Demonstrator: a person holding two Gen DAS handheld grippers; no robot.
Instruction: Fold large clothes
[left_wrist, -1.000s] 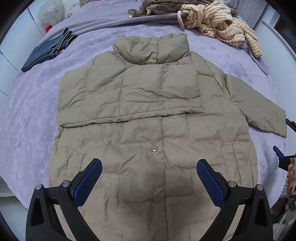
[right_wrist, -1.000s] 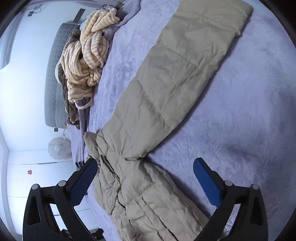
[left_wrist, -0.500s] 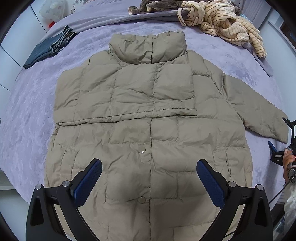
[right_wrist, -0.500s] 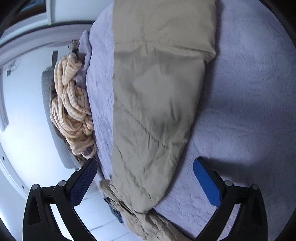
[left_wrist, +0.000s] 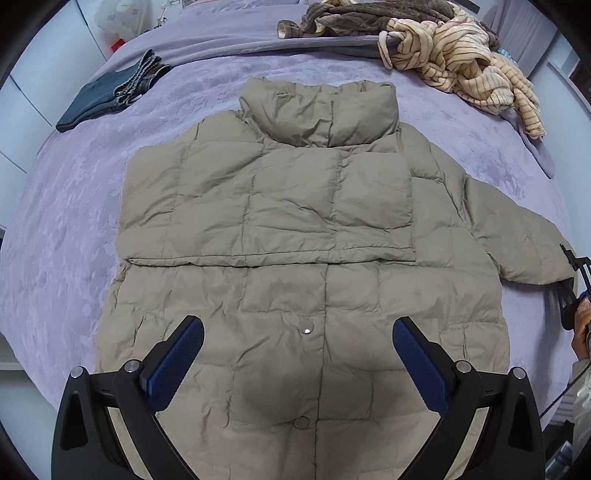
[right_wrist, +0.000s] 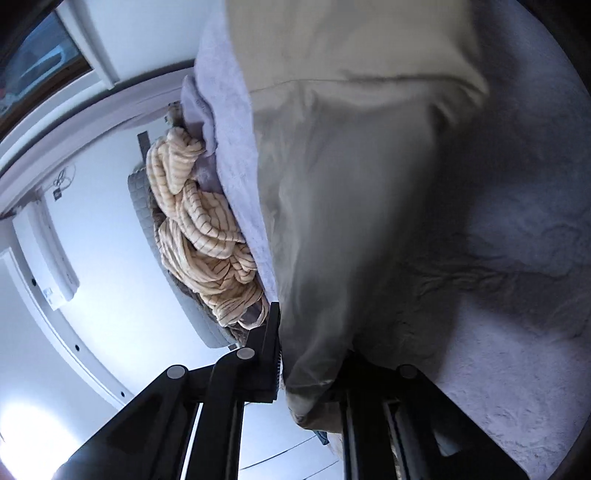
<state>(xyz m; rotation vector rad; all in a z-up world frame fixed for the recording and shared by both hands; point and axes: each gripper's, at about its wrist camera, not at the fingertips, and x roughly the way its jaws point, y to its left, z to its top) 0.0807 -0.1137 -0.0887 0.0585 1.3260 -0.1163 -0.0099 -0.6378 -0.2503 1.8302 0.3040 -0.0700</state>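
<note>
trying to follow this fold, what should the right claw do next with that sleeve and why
Probably carry the sleeve across the chest. The right claw looks shut on its cuff, while the other sleeve already lies folded over the jacket front. The left claw hovers open above the hem.

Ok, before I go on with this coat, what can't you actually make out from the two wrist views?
- Coat hem: left wrist view, cut off by the bottom edge and hidden behind the left tongs.
- Sleeve cuff: right wrist view, blurred; the right tongs cover where they pinch it.
- Right tongs in the left wrist view: cut off at the right edge.
- Folded-in sleeve's cuff: not distinguishable in the left wrist view.
</note>
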